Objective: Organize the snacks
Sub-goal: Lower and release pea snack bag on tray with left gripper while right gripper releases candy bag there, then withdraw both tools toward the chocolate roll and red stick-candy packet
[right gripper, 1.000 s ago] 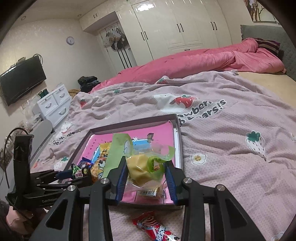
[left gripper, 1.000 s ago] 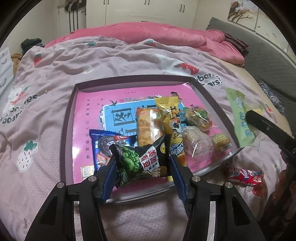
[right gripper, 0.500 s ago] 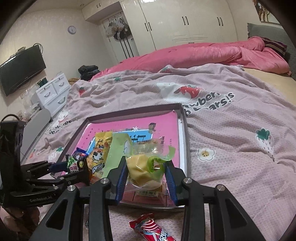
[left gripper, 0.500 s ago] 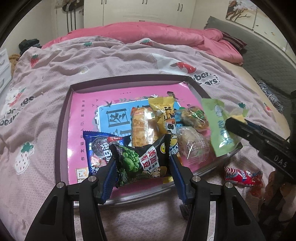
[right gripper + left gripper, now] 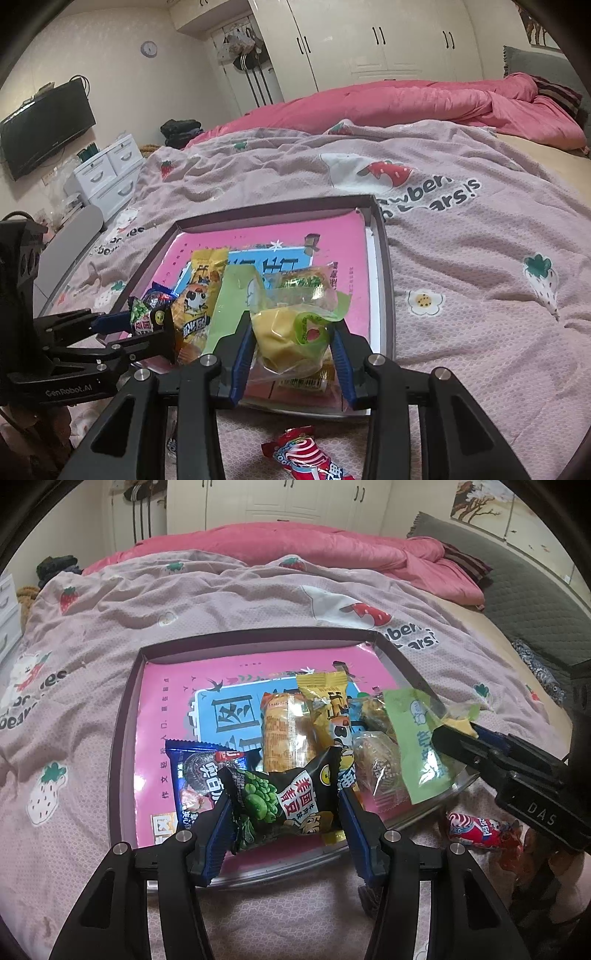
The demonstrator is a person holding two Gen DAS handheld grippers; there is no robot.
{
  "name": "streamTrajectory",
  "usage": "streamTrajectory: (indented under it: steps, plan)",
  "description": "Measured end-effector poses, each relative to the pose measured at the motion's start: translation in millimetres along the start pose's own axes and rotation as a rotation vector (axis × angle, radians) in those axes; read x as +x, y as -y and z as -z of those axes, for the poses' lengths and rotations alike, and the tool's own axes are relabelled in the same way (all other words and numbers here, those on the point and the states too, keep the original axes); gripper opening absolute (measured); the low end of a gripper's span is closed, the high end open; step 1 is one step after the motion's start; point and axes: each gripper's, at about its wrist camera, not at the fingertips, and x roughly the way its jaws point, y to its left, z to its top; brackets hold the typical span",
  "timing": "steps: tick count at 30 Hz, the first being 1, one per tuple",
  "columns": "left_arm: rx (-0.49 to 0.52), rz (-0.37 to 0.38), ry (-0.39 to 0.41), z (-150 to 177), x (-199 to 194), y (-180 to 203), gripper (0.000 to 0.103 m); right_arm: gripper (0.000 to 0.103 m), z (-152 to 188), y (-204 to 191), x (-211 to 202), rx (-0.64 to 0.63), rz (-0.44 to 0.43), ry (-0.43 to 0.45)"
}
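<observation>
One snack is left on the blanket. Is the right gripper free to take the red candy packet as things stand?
Probably not yet: the right gripper is shut on the green-wrapped cake. The red candy packet lies uncovered on the blanket, outside the tray.

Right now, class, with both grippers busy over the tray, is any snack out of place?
Yes: one red-and-white candy packet lies on the blanket just outside the tray, while the other loose snacks lie inside it.
</observation>
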Motion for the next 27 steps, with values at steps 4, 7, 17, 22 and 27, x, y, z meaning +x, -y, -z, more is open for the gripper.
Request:
streamTrajectory:
  steps: [4, 7, 17, 22, 27]
  plan:
    - [0.0, 0.002, -0.002, -0.1, 0.0, 0.2, 0.057, 0.04, 1.5, -2.2, 2.4, -0.014, 0.004, -0.007]
    - [0.0, 0.01, -0.001, -0.2, -0.1, 0.8, 0.057, 0.041, 1.9, -3.1, 1.5, -0.02, 0.019, 0.002]
    - [0.013, 0.032, -0.001, 0.5, -1.8, 5.1, 0.059, 0.045, 1.2, 2.2, 1.0, 0.008, 0.026, 0.002]
    - [0.017, 0.034, -0.005, 0.9, -2.0, 6.9, 0.061, 0.051, -0.3, 3.9, -2.2, 0.024, 0.02, 0.012]
    - [0.015, 0.021, -0.003, -0.2, -4.0, 5.4, 0.065, 0.058, -2.8, 6.9, -9.5, 0.046, 0.011, 0.028]
